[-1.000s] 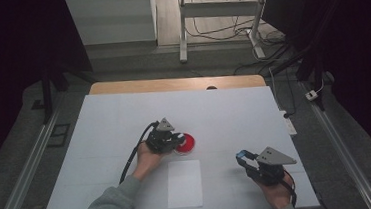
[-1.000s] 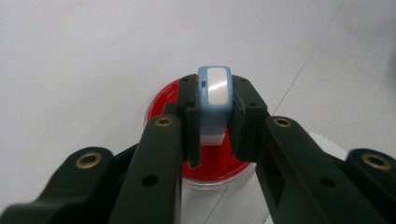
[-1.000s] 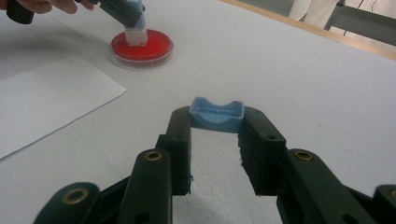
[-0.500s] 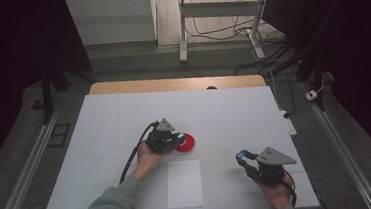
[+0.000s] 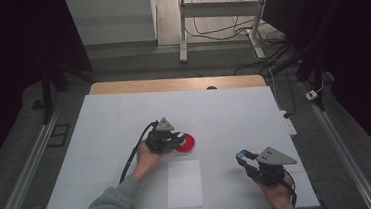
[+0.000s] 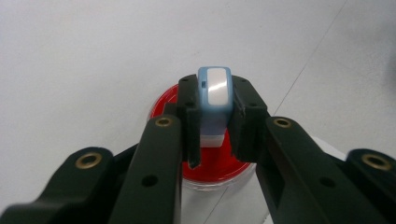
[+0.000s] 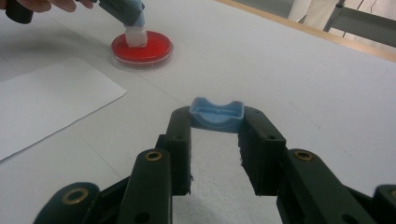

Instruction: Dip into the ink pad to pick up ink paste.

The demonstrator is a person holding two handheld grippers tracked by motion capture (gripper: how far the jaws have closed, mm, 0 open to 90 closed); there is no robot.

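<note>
The stamp (image 6: pixel 214 100) is pinched upright in the left hand-held gripper (image 6: pixel 214 122), its base pressed into the red ink pad (image 5: pixel 184 143). The paper (image 5: pixel 184 183) lies just nearer the person. The right hand-held gripper (image 7: pixel 215 122) pinches the cap (image 7: pixel 216 114), well apart.

A: From where does the high view look?

B: From above the near edge of the white table (image 5: pixel 124 119), facing forward and down, well back.

A: And the gripper views?

B: The left gripper view sits close over the red ink pad (image 6: pixel 210 163). The right gripper view looks low across the table and shares that red ink pad (image 7: pixel 142 50), farther off, near the white paper sheet (image 7: pixel 42 102).
</note>
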